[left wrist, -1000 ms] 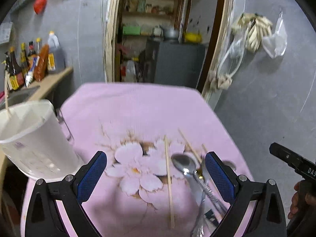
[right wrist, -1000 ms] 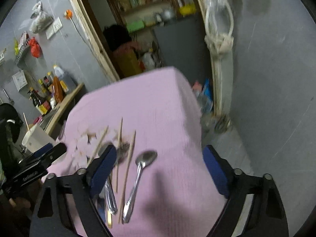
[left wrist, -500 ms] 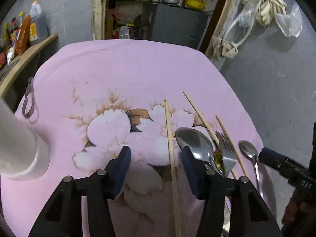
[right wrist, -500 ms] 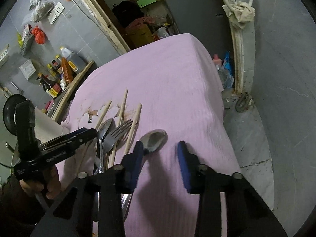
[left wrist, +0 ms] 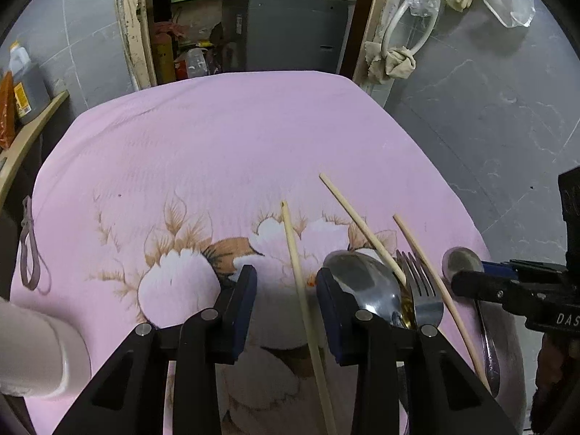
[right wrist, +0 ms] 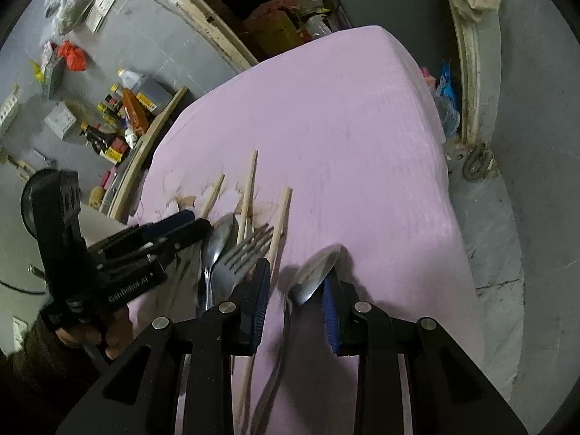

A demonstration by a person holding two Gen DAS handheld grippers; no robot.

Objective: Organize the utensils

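We hold the left gripper (left wrist: 286, 291) low over the pink floral cloth (left wrist: 224, 145) on the desk, its two blue pads partly open and holding nothing, with one wooden chopstick (left wrist: 295, 272) lying between them. Just to its right lie a large spoon (left wrist: 362, 279), a fork (left wrist: 420, 290) and two more chopsticks (left wrist: 362, 224), which cross and touch one another in a loose heap. The right gripper (right wrist: 297, 291) also stands partly open around the bowl end of a small spoon (right wrist: 315, 272), with one pad close to the spoon's edge, but we do not see it clamped. The white container (left wrist: 40, 355) stands at the left edge of the desk; we judge it is where the utensils should go. The first risk, in our opinion, is the chopstick: it is thin and round and lies flat on soft cloth, so the pads may close above it or pinch the cloth together with it. The left gripper's right pad is very near the large spoon, and a small drift could push the heap. The small spoon is smooth metal, and if we grip it at the bowl it may swing or slip out when lifted. Both grippers work close together and could collide.
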